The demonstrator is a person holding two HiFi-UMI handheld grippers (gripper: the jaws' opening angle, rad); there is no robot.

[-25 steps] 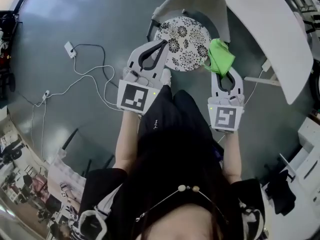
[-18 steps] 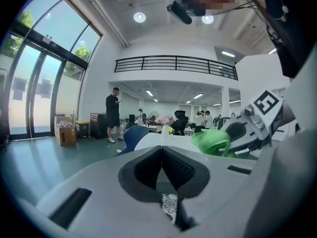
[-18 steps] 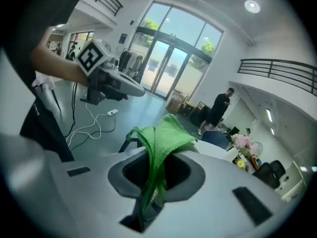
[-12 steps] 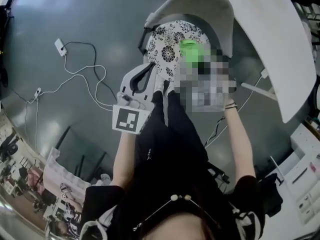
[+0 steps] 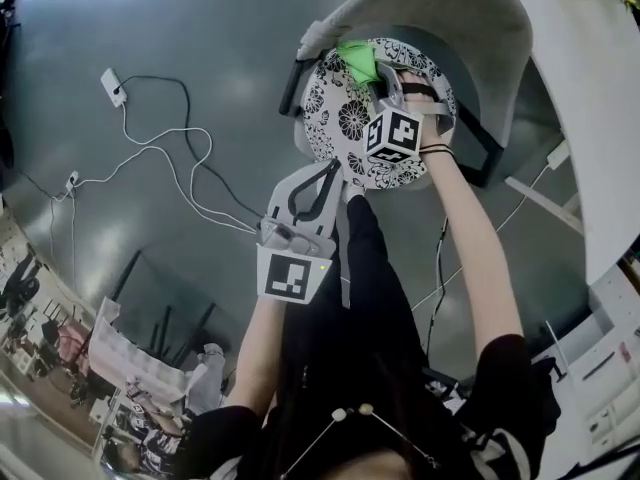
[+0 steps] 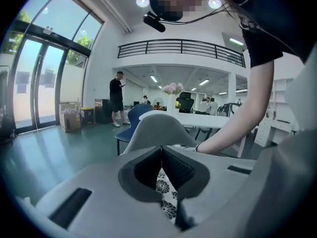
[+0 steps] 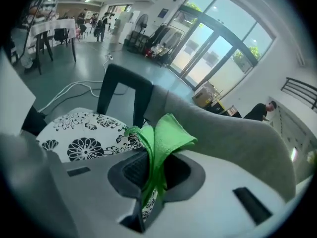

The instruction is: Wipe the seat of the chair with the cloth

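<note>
The chair has a grey shell back (image 5: 470,18) and a round seat cushion (image 5: 345,118) printed with black-and-white flowers. My right gripper (image 5: 375,68) reaches over the seat and is shut on the green cloth (image 5: 357,60), which lies at the seat's far side by the back. In the right gripper view the cloth (image 7: 159,135) sticks up folded from between the jaws of this gripper (image 7: 151,157), with the cushion (image 7: 79,138) just below. My left gripper (image 5: 328,173) hangs shut and empty at the seat's near edge; in its own view the left gripper (image 6: 162,150) points at the chair back (image 6: 158,128).
White cables and a power strip (image 5: 112,86) trail over the grey floor left of the chair. A white table (image 5: 590,78) stands to the right of it. In the left gripper view a person (image 6: 117,97) stands far off near a cardboard box (image 6: 72,120).
My right gripper has carried the cloth from the chair's right side over the seat to its far edge. The left gripper has drawn back a little from the cushion.
</note>
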